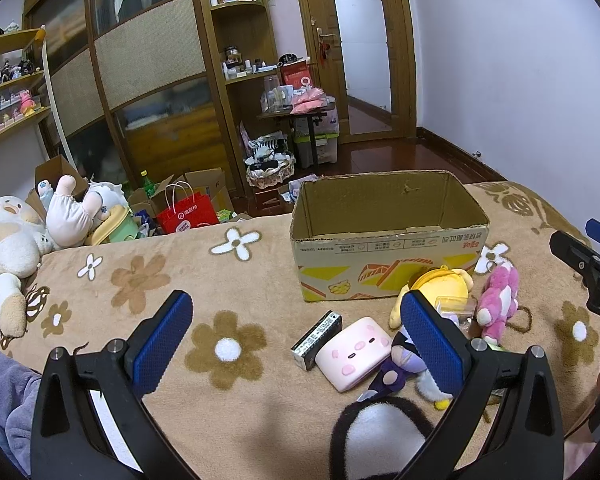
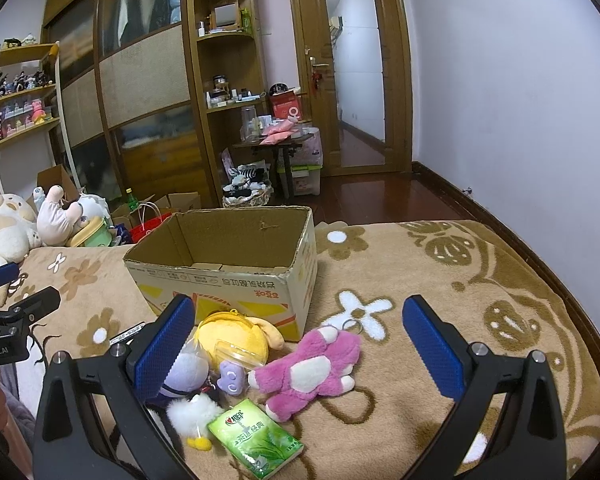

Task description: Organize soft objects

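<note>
An open, empty cardboard box (image 1: 388,240) (image 2: 228,264) stands on the flowered blanket. In front of it lie a yellow plush (image 1: 440,284) (image 2: 236,336), a pink plush (image 1: 498,304) (image 2: 312,368), a purple doll (image 1: 404,360) (image 2: 184,372), a pink pig cushion (image 1: 354,354), a black-and-white furry thing (image 1: 380,436) and a white duck plush (image 2: 194,412). My left gripper (image 1: 298,314) is open and empty above the blanket, left of the pile. My right gripper (image 2: 298,316) is open and empty, hovering over the pink plush.
A harmonica (image 1: 316,338) lies by the pig cushion. A green tissue pack (image 2: 256,436) and a clear plastic case (image 2: 242,354) lie among the toys. Big plush toys (image 1: 8,248) sit at the bed's left edge. Bags and boxes crowd the floor beyond.
</note>
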A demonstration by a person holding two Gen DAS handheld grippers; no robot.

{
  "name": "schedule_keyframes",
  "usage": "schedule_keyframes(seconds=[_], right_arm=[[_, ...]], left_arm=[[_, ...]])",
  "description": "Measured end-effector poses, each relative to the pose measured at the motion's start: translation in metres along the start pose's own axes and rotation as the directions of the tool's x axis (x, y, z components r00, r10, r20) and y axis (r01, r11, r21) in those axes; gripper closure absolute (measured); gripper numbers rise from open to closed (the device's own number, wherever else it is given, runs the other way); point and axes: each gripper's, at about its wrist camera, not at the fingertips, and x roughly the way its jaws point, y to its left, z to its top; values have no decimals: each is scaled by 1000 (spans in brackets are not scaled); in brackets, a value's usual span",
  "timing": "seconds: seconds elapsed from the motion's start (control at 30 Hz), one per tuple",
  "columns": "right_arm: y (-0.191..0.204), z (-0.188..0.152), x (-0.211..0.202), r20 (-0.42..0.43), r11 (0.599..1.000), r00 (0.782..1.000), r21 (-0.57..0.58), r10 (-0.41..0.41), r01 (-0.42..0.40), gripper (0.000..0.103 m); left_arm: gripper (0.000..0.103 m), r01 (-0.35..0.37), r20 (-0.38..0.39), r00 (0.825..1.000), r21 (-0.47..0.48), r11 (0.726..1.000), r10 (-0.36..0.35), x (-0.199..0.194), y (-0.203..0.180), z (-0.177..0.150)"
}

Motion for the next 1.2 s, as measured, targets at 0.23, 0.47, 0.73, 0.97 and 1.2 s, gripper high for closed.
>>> schedule_keyframes(seconds=[0.23, 0.47, 0.73, 0.97, 1.2], right_arm=[[0, 1, 3, -17, 1000, 1000, 11, 3, -3, 0], [-4, 10, 22, -46, 999, 999, 37, 8, -6, 0], [-8, 16, 46, -89, 998, 996, 56, 2, 3, 0], [-13, 16, 68, -139, 998, 990, 52, -29, 37, 0], [-18, 7, 87, -208, 997, 977, 49, -41, 52, 0]], left_arm=[[0, -1, -37, 999, -5, 1000, 1, 9, 6, -4], [0, -3, -87, 996, -6, 1000, 3, 28, 12, 7], [1, 28, -192, 981, -53, 998, -38, 66, 19, 19], [1, 38, -276, 959, -92, 995, -63, 100, 24, 21], [1, 40, -358, 931, -101, 994, -74, 134, 23, 20]])
